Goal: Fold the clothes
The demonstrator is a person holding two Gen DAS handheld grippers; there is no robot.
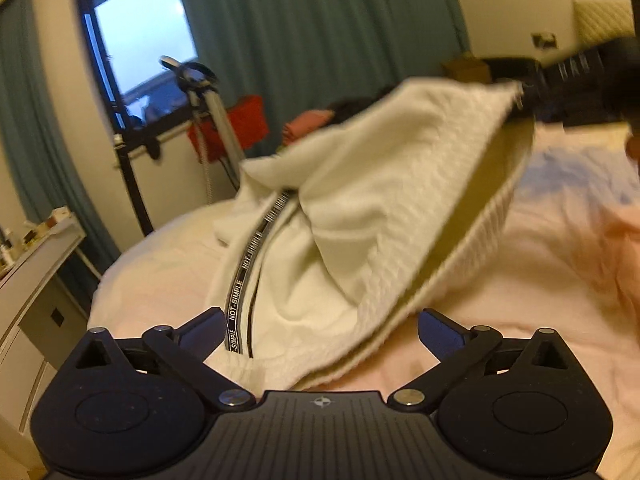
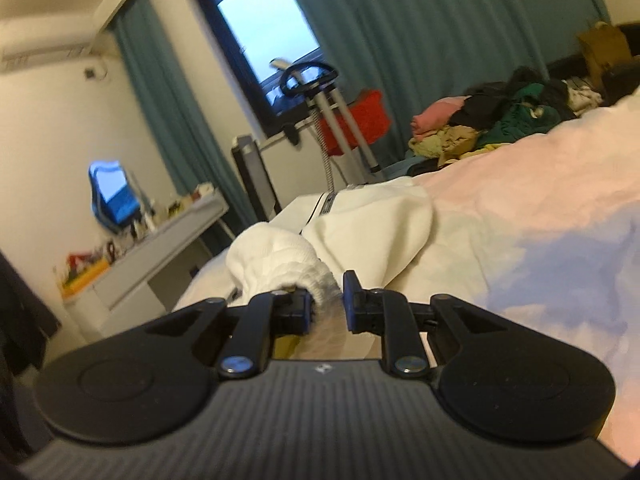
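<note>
Heap of mixed dark, green and pink clothes (image 2: pixel 500 116) at 2 o'clock on pink bed (image 2: pixel 520 200). Right gripper (image 2: pixel 328 304), tilted slightly down, jaws pinching cream knitted garment's (image 1: pixel 360 208) ribbed hem, lifted off bed. Left gripper (image 1: pixel 320 332) jaws spread, garment between.

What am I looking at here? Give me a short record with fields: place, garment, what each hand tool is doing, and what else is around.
place: a bed with pale pink bedding
garment: white knitted garment with a black lettered band, partly lifted off the bed
right gripper: fingers closed on a bunched edge of the garment, holding it up
left gripper: fingers spread wide, holding nothing, the garment's lower edge lying between them
nearby: heap of other clothes at the far end of the bed
background: window, teal curtains
</note>
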